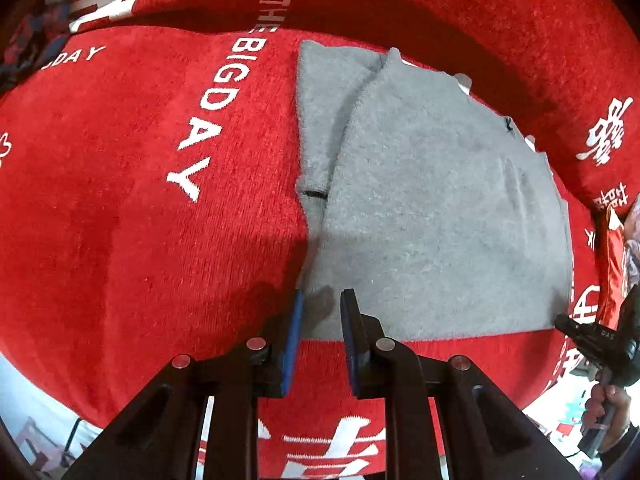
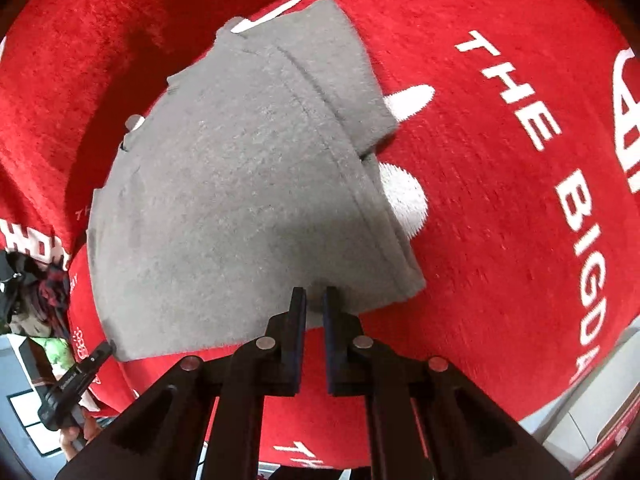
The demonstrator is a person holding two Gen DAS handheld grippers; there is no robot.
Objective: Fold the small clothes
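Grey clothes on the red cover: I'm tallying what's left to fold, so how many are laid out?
1: a grey garment lies partly folded on the red cover, both grippers at its near edge. Others may be out of frame.

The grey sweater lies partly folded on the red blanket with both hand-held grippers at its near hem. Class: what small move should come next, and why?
Probably lift the near hem and carry it toward the collar. The grey sweater lies flat on the red blanket with one sleeve already folded in, and the left hand-held gripper and the right hand-held gripper each straddle a near corner, so both seem set for the crosswise fold.
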